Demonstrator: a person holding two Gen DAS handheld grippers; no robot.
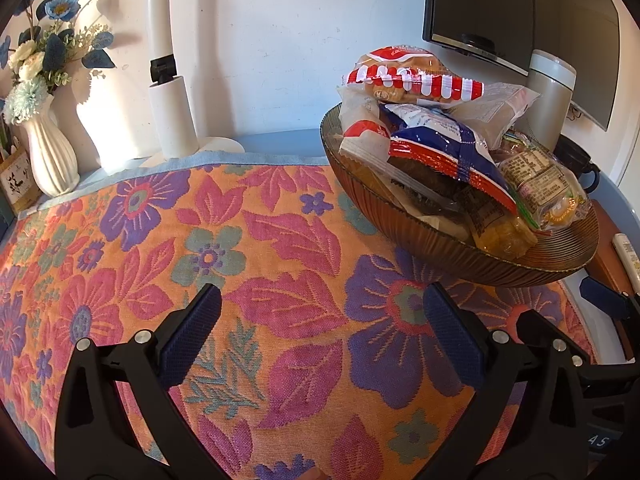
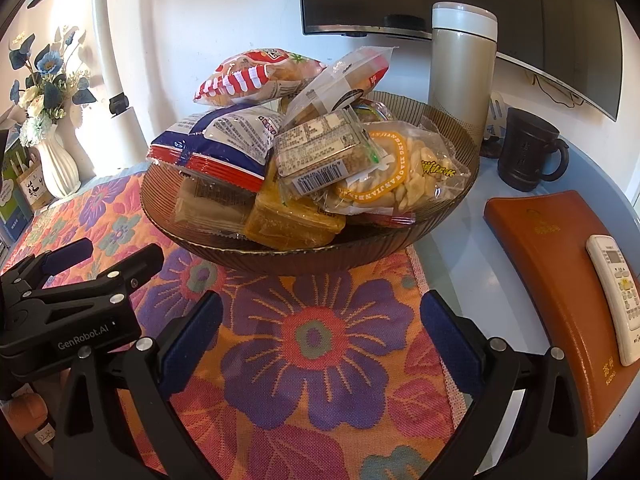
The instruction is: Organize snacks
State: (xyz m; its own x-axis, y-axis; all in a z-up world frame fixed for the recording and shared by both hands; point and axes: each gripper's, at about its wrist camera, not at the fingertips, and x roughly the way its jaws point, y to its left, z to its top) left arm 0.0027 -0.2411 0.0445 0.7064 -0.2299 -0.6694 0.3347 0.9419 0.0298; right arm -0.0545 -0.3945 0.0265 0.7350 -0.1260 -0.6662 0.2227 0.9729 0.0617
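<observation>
On right view only: remote | mug | left tongs

Bright florals under a brown ribbed bowl

The cloth is orange with pink leaves and purple flowers; the far packet is red-and-white striped, the left one blue, white and red; the right-hand folder is orange-brown.

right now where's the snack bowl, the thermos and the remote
snack bowl (image 2: 304, 258), right wrist view, ribbed front wall
thermos (image 2: 462, 76), right wrist view, middle of its body
remote (image 2: 616, 296), right wrist view, its button face
</observation>
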